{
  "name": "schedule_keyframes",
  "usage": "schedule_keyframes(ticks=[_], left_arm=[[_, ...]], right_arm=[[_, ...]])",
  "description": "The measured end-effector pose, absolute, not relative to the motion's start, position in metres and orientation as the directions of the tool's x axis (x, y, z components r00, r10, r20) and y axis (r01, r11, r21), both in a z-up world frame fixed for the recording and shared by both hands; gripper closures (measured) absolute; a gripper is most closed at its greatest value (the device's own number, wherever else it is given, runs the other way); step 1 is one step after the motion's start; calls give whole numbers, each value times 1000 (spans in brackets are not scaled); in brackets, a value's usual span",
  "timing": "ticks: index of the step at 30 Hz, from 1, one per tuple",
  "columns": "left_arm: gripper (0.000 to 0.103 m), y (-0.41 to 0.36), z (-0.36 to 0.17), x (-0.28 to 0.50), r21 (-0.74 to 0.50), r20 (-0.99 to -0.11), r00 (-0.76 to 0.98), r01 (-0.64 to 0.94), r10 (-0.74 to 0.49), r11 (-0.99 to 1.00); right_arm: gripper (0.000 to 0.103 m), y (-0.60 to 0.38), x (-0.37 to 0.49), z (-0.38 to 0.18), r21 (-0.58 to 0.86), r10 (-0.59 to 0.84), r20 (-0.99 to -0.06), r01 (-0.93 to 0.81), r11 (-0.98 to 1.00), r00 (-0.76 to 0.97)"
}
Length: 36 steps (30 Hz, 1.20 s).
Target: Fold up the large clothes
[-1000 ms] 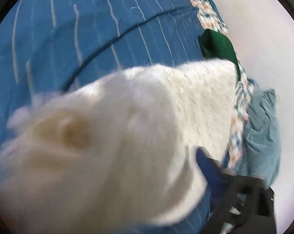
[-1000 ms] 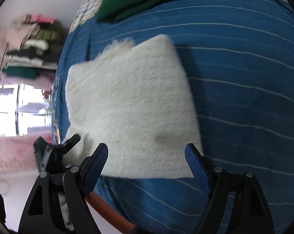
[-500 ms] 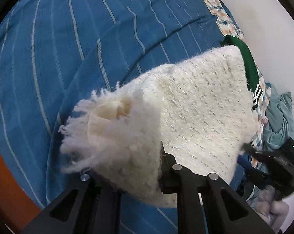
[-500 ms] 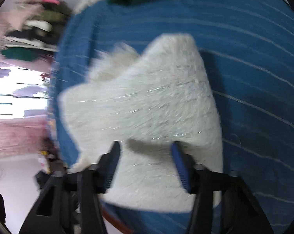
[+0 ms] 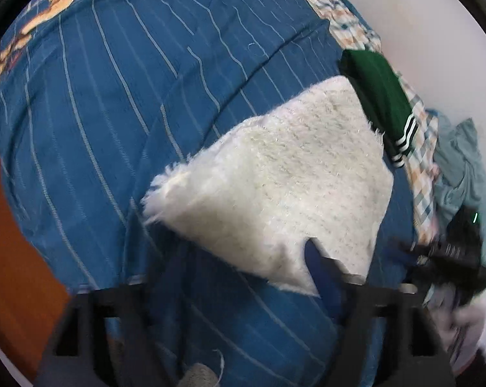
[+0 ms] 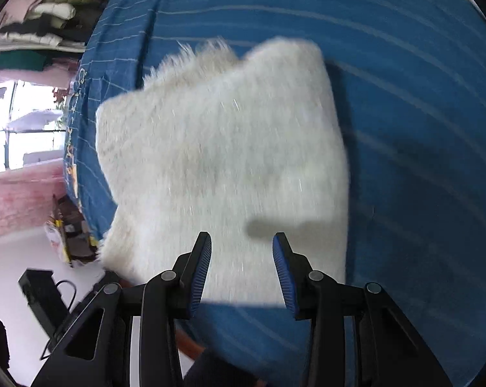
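Lying folded flat on the blue striped bedspread (image 5: 120, 103), the fluffy white sweater (image 5: 281, 187) shows a fringed, shaggy edge and a speckled knit. Left gripper (image 5: 243, 267) jaws spread wide, empty, blurred. Right gripper (image 6: 242, 258) jaws part-open above its near edge, gripping nothing. Beyond: folded green garment (image 5: 378, 96).

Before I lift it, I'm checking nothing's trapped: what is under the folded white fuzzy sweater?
The white fuzzy sweater lies on the blue striped bedspread, which shows all around it. Anything directly beneath is covered.
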<state>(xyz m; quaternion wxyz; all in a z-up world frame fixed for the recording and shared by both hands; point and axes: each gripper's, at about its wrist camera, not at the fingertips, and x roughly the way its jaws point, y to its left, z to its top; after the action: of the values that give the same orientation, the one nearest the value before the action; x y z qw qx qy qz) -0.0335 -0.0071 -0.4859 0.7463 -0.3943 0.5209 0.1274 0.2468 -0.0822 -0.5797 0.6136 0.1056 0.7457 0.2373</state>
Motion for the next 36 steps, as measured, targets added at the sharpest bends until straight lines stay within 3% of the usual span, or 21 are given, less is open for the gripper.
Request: schedule_keyframes(ticks=[5,7,8,9,10,14,19,20,23,26,27,29,30,31,36], left_arm=[[28,-6,-542,-3,-583,-812,490,-676,-316,451],[34,-8,-558,6,-600,-800,517,-694,-303,399],[47,-10,-560,9,-611,-791,542,-686,-283,394],[86,-12,-559,12,-614,-788,550,-679,-276,403],[92,-14,-551,16,-583,-810,532,-690,-247,429],[97,-14,-527,-14,-599,-798,559,-693,-225,402],[96,-9,-549,-37,-563,-826,505,-726,-250,394],[96,-8,-550,-32,-570,-822,503,-724,-268,389],[92,-10,-531,-21,-558,-830,477,-696,-289,452],[86,-14,-507,-25,-503,-863,424,-680,-274,533],[79,-15,-493,-28,-444,-893,384,-678,-233,586],[53,-15,-476,-35,-366,-923,348,-670,-162,646],[23,-14,-470,-38,-329,-933,338,-669,-122,666],[12,-13,-465,-40,-300,-938,335,-669,-84,680],[12,-9,-478,-42,-230,-955,295,-674,-30,702]], right_arm=[[61,-112,218,-606,531,520,-828,6,848,-212],[61,-120,213,-613,545,543,-814,51,837,-205],[61,-121,212,-614,543,542,-817,53,838,-199],[61,-120,213,-613,537,536,-822,49,842,-192],[61,-119,214,-612,533,531,-826,43,845,-188],[61,-105,224,-598,524,513,-839,-18,851,-179],[61,-82,226,-624,518,481,-832,-75,852,-275],[68,-77,226,-632,504,464,-839,-88,859,-284],[68,-57,233,-646,402,342,-892,-174,899,-296],[68,-49,244,-622,357,277,-903,-215,909,-327],[68,-50,247,-609,357,283,-911,-231,905,-300],[66,-50,256,-579,385,331,-915,-254,887,-230],[66,-49,261,-573,402,355,-910,-251,880,-214],[66,-46,269,-570,430,389,-900,-248,868,-198],[66,-6,299,-631,376,320,-918,-255,891,-235]])
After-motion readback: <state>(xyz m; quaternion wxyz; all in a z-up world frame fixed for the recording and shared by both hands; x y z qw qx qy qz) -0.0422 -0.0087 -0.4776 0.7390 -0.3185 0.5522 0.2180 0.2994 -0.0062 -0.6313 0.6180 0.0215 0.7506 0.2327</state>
